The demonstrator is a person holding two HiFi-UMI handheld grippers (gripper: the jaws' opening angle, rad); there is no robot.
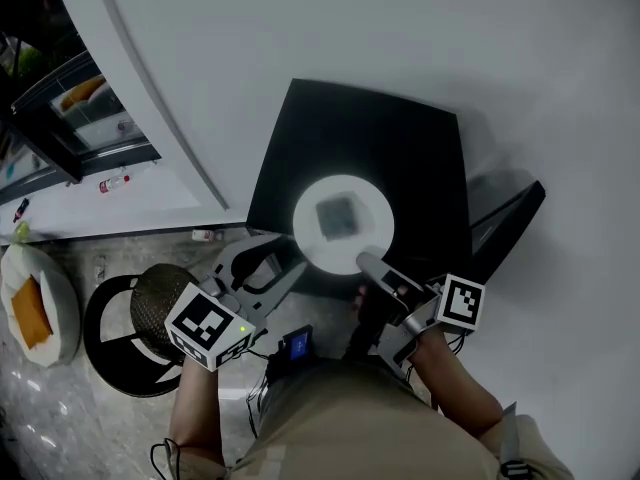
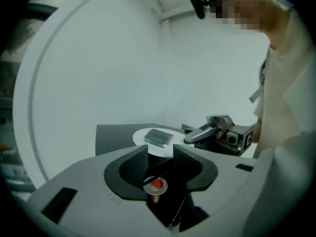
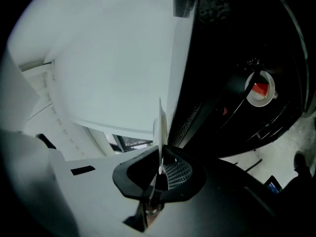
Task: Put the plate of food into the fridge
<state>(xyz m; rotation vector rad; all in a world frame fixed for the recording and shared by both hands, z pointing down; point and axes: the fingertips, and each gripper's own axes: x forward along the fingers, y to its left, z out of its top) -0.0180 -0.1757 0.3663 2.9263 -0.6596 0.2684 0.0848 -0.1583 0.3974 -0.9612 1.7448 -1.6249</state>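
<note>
Your right gripper (image 1: 368, 266) is clamped on the near rim of the plate (image 1: 312, 240). In the right gripper view the white edge runs thin and upright between the pads. Your left gripper (image 1: 280, 260) stands with its jaws apart and nothing in them. The plate's near-left rim lies straight ahead of its tips, just beyond them. A short push forward should be enough for the left to take its side of the rim. The plate looks to rest flat on the black table (image 1: 400, 148), with the grey block of food (image 1: 338, 215) at its middle. Far off to your left, the shelved opening (image 1: 85, 118) is probably the fridge — the carry goes that way.
</note>
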